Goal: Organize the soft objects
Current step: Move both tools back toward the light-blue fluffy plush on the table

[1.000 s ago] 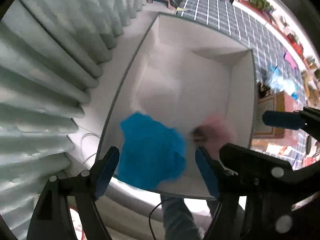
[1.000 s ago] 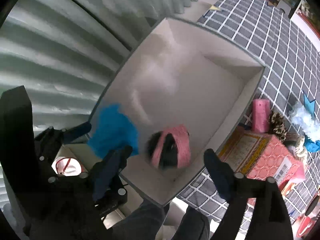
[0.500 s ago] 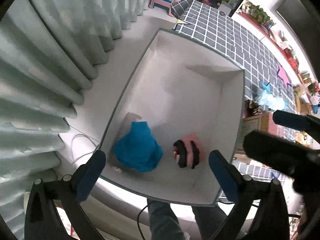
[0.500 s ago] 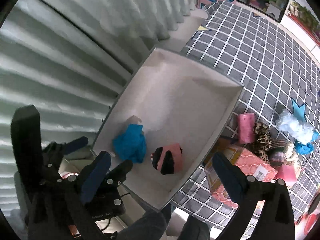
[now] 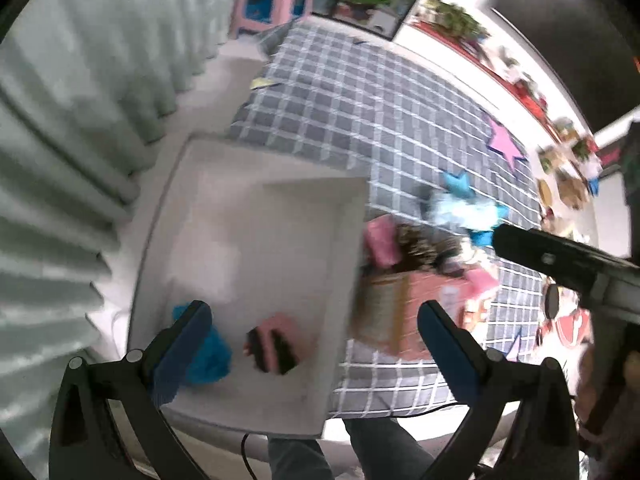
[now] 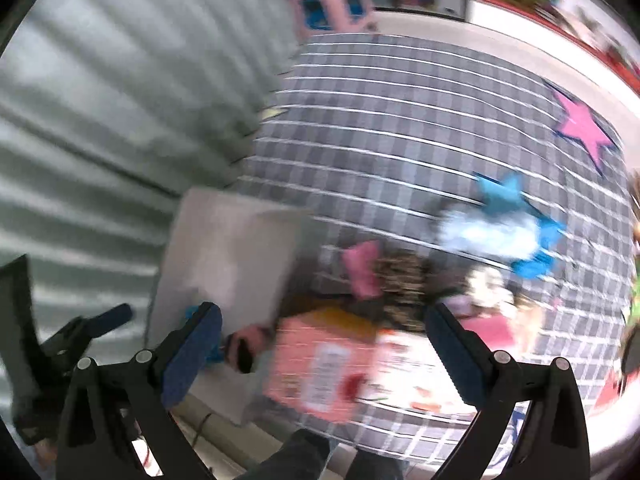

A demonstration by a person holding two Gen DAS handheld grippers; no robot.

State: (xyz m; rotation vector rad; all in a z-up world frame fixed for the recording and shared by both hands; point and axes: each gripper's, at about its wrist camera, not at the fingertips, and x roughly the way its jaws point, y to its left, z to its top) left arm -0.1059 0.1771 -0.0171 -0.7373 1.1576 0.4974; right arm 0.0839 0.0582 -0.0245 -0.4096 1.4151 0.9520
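Both tongs are wide open and hold nothing: the left gripper [image 5: 314, 342] and the right gripper [image 6: 320, 344]. The blue cloth [image 5: 210, 354] and the pink-and-black soft thing [image 5: 276, 344] lie in the white box [image 5: 348, 248], by its near edge. Farther off, more soft things [image 5: 420, 240] sit on the grey checked mat [image 5: 360, 120].

Soft things partly boxed, the rest heaped on the checked cloth.
In the white box [image 5: 256, 240], a crumpled blue cloth [image 5: 208, 354] lay at 7 o'clock, a pink-and-black roll [image 5: 274, 342] just beside it at 6. Outside, at the box's 3 o'clock, lay a pink roll [image 5: 380, 238], a leopard-print piece [image 5: 420, 246] and a pale blue fluffy bundle [image 5: 460, 210], all blurred.
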